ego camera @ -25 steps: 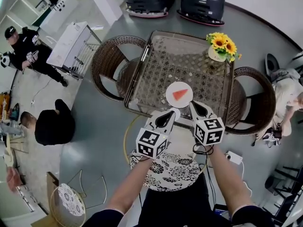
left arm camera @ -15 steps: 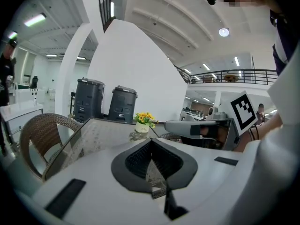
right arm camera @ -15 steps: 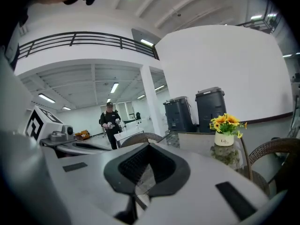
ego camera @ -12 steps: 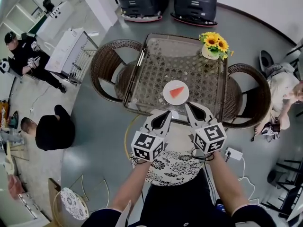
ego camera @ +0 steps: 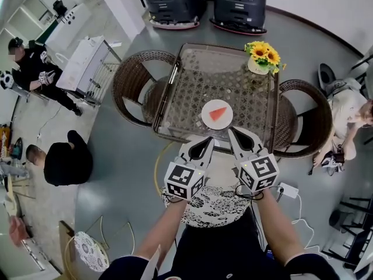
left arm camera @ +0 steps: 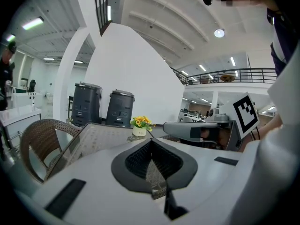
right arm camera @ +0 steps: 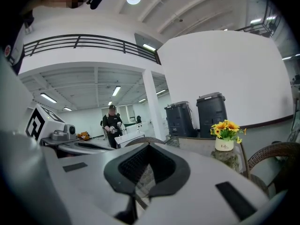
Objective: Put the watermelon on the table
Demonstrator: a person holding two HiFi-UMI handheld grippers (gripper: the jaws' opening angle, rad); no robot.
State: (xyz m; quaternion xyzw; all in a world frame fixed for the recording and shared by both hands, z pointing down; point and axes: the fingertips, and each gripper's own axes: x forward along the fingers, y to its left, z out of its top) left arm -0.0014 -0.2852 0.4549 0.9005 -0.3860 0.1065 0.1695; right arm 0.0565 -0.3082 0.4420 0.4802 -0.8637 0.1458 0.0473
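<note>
Two grippers are up in front of me, side by side at the near edge of the glass surface (ego camera: 198, 80). The left gripper (ego camera: 205, 142) has its jaws together, tips meeting, with nothing between them. The right gripper (ego camera: 238, 134) is the same: jaws closed, empty. Their tips lean in toward each other but stay apart.

The watermelon slice (ego camera: 218, 113) lies on a white plate (ego camera: 207, 120) on the surface. It is just ahead of both grippers and between the lines they point along, and neither one touches it.

Farther ahead, off to the right of the right gripper, a pot of sunflowers (ego camera: 261, 56) stands near the far corner. A wicker chair (ego camera: 131, 74) sits out past the left gripper's side. Another wicker chair (ego camera: 306, 121) is beside the right gripper's side of the surface.
</note>
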